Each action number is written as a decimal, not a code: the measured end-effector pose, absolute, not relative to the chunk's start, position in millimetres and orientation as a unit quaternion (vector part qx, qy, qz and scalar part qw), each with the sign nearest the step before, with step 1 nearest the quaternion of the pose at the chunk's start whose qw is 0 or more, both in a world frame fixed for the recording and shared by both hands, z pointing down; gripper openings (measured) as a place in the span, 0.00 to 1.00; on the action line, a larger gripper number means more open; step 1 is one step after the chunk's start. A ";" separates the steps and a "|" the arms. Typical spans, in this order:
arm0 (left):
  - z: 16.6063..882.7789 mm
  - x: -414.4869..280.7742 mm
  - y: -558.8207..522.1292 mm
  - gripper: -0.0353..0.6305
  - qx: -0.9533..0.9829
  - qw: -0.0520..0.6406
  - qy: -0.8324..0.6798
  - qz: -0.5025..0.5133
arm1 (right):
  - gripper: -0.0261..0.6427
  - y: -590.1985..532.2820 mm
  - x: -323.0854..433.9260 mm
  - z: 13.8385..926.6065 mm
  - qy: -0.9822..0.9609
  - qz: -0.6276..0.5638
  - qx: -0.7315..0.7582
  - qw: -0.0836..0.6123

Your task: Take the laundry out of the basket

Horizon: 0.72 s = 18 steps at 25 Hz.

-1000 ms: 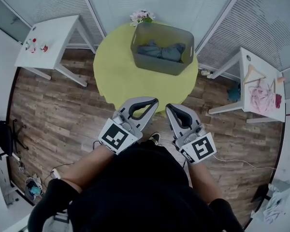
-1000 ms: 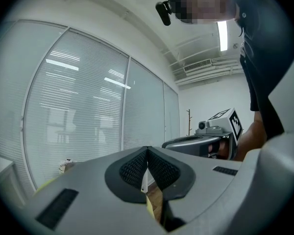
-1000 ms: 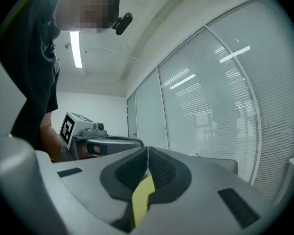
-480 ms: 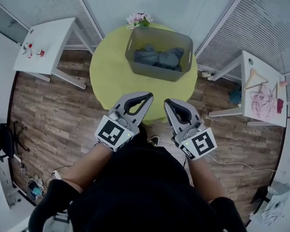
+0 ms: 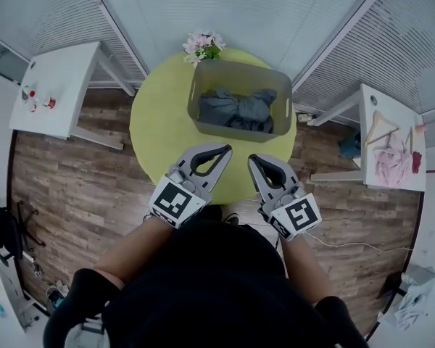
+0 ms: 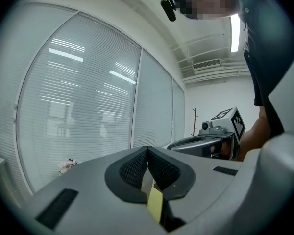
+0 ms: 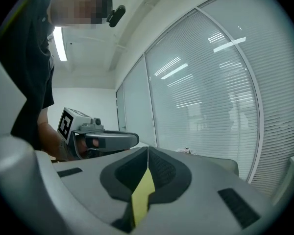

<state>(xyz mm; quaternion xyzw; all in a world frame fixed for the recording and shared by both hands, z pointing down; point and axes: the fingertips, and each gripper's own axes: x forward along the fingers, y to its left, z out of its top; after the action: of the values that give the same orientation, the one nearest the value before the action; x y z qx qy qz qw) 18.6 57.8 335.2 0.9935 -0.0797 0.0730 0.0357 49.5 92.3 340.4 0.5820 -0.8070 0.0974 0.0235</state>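
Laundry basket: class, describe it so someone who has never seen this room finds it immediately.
Find the round yellow-green surface in the room's middle. On its far side, beside the pink flowers, stands the basket. It is the only grey rectangular tub, with dark laundry inside.

The basket [image 5: 232, 133] stands on the far half of the round table [image 5: 163, 122], with the laundry [image 5: 235, 109] in it. Flowers [image 5: 203, 46] sit just behind the basket's far-left corner. The left side table [image 5: 65, 78] stands well off to the left. The right side table [image 5: 370, 172] stands to the right, with a hanger [image 5: 380, 122] and clothes [image 5: 391, 154] on it. The left gripper [image 5: 227, 149] and right gripper [image 5: 252, 159] are side by side at the round table's near edge — apart from the basket.
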 end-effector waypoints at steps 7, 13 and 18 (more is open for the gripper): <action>361.0 31.8 8.3 0.06 0.992 0.062 -0.065 0.085 | 0.08 46.4 71.8 382.9 -0.787 0.148 0.593 0.082; 375.5 50.6 -26.7 0.06 0.989 0.077 -0.088 0.095 | 0.08 7.6 89.1 415.8 -0.811 0.172 0.529 0.181; 389.7 69.4 -55.6 0.06 0.983 0.088 -0.123 0.103 | 0.08 -27.1 110.2 445.0 -0.824 0.178 0.472 0.258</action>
<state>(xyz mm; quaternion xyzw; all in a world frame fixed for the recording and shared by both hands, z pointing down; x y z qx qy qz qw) 69.4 -55.6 389.7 0.9831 -0.1235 0.1030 0.0881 110.2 -27.1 445.0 0.4715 -0.8243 0.1775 0.2581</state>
